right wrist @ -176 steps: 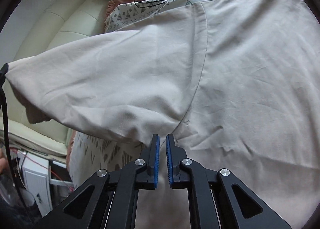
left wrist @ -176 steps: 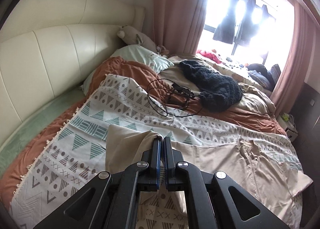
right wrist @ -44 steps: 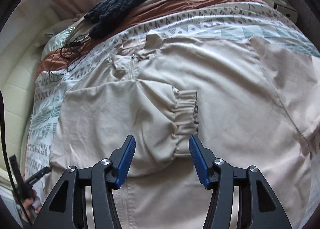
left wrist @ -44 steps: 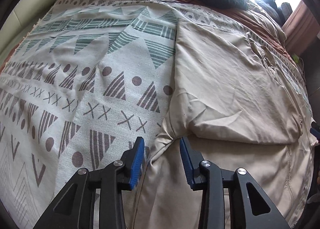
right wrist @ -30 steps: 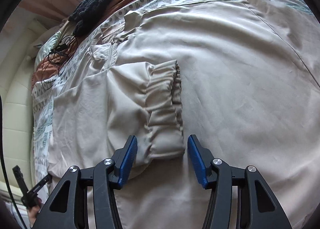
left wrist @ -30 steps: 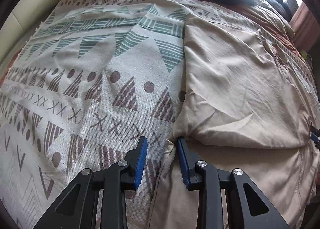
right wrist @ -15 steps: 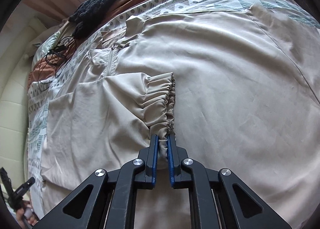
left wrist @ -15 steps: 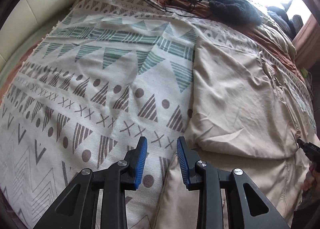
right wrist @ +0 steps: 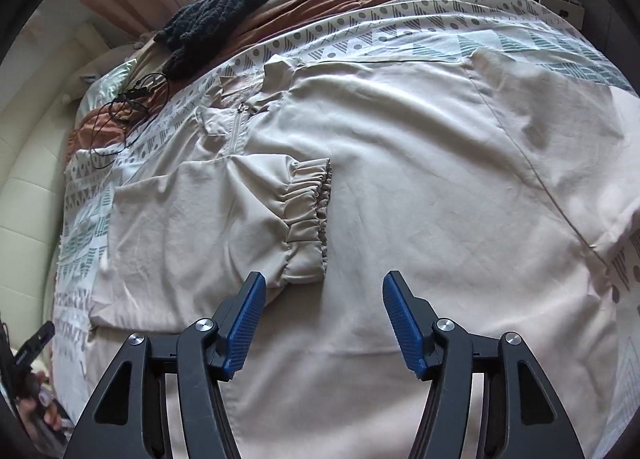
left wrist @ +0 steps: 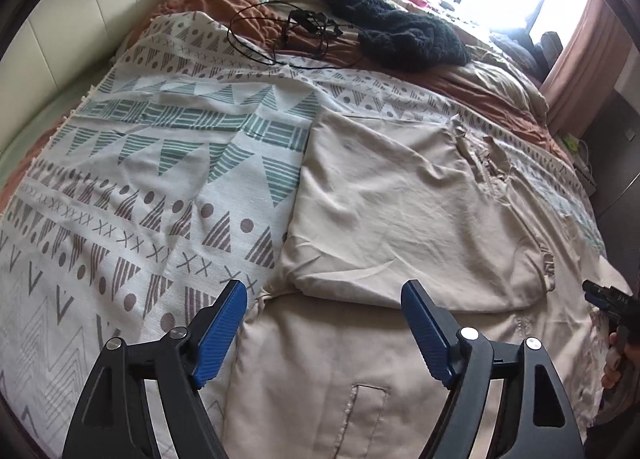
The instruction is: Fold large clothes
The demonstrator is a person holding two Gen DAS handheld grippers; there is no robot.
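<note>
So the beige jacket (right wrist: 420, 219) is lying flat on the patterned blanket (left wrist: 140, 179) that covers the bed, zipper side up. One sleeve (right wrist: 224, 227) is folded in across the jacket's chest, with its gathered cuff (right wrist: 310, 215) sitting about mid-chest. My left claw (left wrist: 324, 333) hangs over the jacket's edge next to the blanket, its jaws opening wide, nothing pinched between them. My right claw (right wrist: 324, 325) is just below the cuff, jaws also opening, clear of the fabric. Beyond the jacket's collar there's a black knit sweater (left wrist: 400, 35) and a tangle of black cable (left wrist: 288, 35) on the rust-brown duvet (left wrist: 480, 87).
</note>
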